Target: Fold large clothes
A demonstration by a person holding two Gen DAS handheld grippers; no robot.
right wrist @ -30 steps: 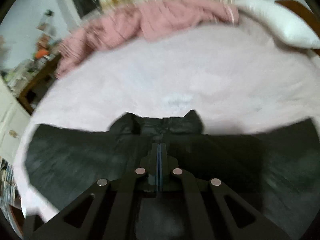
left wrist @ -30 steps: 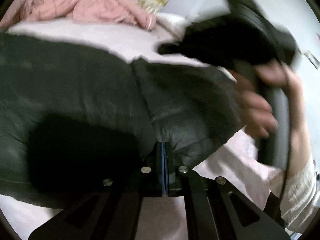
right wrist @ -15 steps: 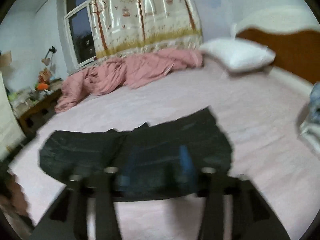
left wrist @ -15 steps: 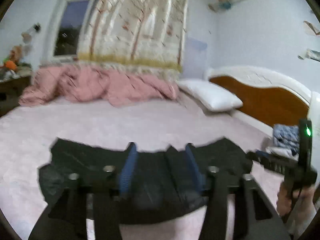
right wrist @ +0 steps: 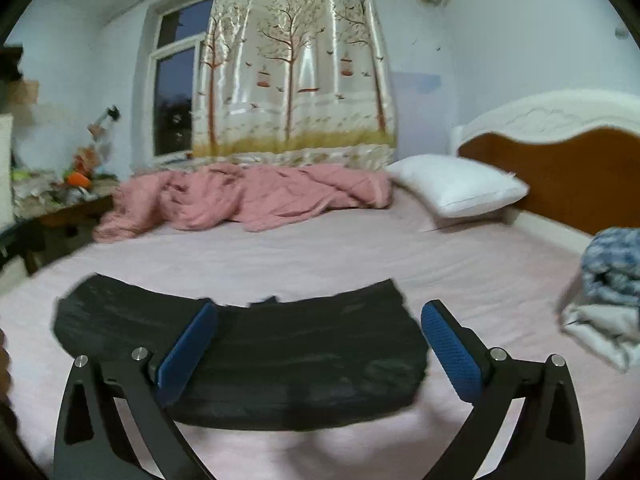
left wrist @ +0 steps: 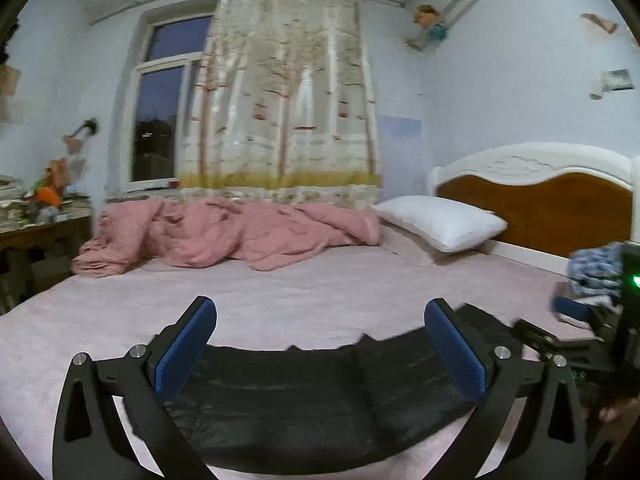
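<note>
A dark, near-black garment (left wrist: 304, 400) lies folded in a flat, wide rectangle on the pink bed sheet (left wrist: 320, 280). My left gripper (left wrist: 320, 312) hovers just above its near edge, jaws opening wide, blue pads apart, touching no cloth. In the right wrist view the same garment (right wrist: 280, 360) lies below my right gripper (right wrist: 319, 308), whose jaws are also opening and hold nothing. Part of the right gripper's black body, with a green light, shows at the right edge of the left wrist view, along with the hand (left wrist: 612, 412) holding it.
A crumpled pink quilt (left wrist: 224, 236) lies along the far side of the bed, under the curtain. A white pillow (left wrist: 440, 226) rests by the brown and white headboard (left wrist: 540, 208). Folded blue-white clothes (right wrist: 608, 280) are stacked at the right. A cluttered side table (left wrist: 36, 216) stands at the left.
Both grippers were shut down low over the dark garment; both have opened wide, lifted and tilted up to look across the bed. The garment stays lying folded on the sheet.
</note>
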